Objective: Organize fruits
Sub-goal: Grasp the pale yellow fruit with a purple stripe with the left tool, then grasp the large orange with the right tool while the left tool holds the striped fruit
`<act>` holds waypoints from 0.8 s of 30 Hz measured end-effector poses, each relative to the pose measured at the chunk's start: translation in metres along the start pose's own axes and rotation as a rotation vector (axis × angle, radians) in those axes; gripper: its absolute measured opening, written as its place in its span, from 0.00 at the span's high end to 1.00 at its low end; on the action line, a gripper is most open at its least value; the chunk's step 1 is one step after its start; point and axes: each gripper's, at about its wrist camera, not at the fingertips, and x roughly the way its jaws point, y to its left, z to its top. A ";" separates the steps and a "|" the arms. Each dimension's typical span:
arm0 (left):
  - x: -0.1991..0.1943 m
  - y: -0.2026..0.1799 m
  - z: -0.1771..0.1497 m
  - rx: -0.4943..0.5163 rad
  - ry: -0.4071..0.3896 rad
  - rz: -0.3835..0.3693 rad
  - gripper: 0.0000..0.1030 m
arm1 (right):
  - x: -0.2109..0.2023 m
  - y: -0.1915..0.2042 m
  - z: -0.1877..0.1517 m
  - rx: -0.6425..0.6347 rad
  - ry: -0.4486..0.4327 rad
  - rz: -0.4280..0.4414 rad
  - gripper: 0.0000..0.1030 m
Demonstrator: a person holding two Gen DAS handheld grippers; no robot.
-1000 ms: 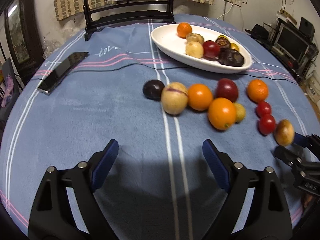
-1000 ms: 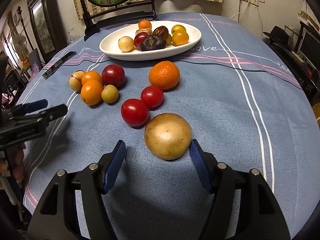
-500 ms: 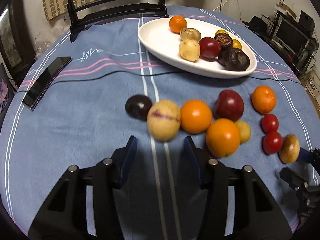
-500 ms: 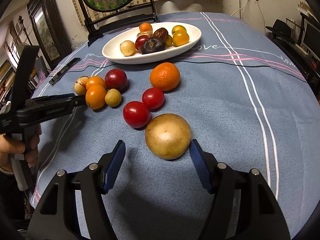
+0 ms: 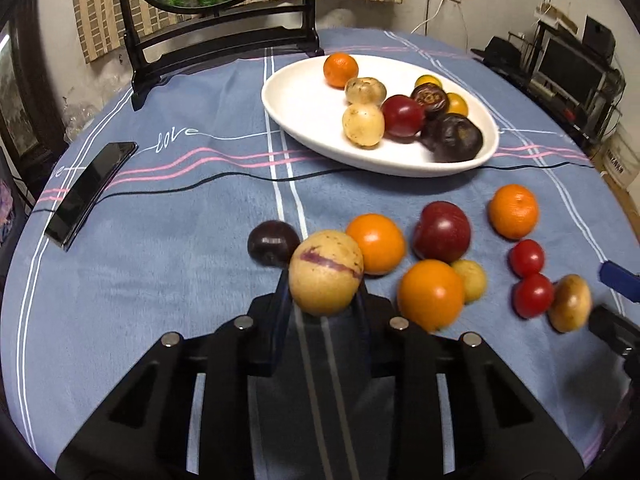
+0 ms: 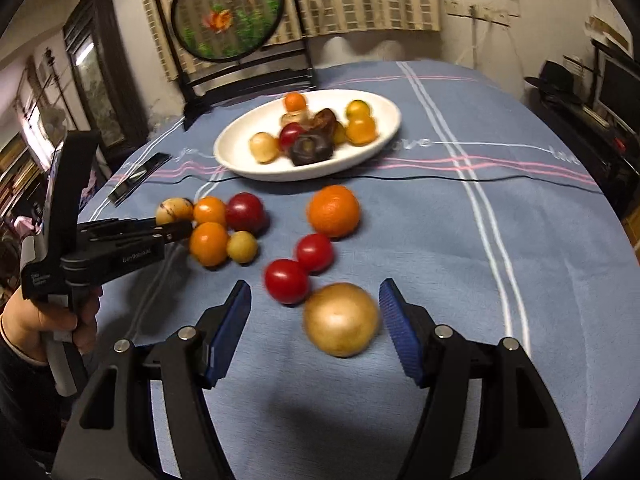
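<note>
My left gripper [image 5: 324, 300] is shut on a pale yellow melon with purple streaks [image 5: 326, 272], which also shows in the right wrist view [image 6: 174, 210]. My right gripper [image 6: 316, 328] is open, and a golden round fruit [image 6: 341, 319] lies between its pads, nearer the right one, on the cloth. A white oval plate [image 5: 304, 120] at the back holds several fruits. Loose oranges [image 5: 376, 243], a dark red plum [image 5: 441, 232], a dark purple fruit [image 5: 272, 242] and two red tomatoes [image 6: 286, 281] lie on the blue tablecloth.
A black phone [image 5: 90, 192] lies at the left with a black cable [image 5: 224, 186] running across the cloth in front of the plate. A framed round screen on a black stand [image 5: 216, 36] stands at the table's back edge.
My left gripper moved forward and closed on the streaked melon. My right gripper stayed open, and the golden fruit now sits a little farther ahead between its pads.
</note>
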 end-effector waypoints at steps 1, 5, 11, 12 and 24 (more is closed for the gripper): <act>-0.004 0.001 -0.004 -0.006 -0.003 -0.009 0.71 | 0.002 0.004 0.000 -0.011 0.005 0.002 0.35; -0.010 0.001 -0.015 -0.015 0.003 -0.036 0.71 | 0.011 0.021 0.005 -0.081 0.012 -0.059 0.35; -0.013 0.004 -0.027 -0.016 0.006 -0.050 0.71 | 0.022 0.040 0.020 -0.227 0.031 -0.077 0.35; -0.014 0.005 -0.027 -0.021 0.006 -0.053 0.71 | 0.024 0.042 0.021 -0.235 0.047 -0.073 0.35; -0.015 0.026 -0.036 -0.076 0.004 -0.066 0.71 | 0.037 0.077 0.021 -0.291 0.066 0.052 0.35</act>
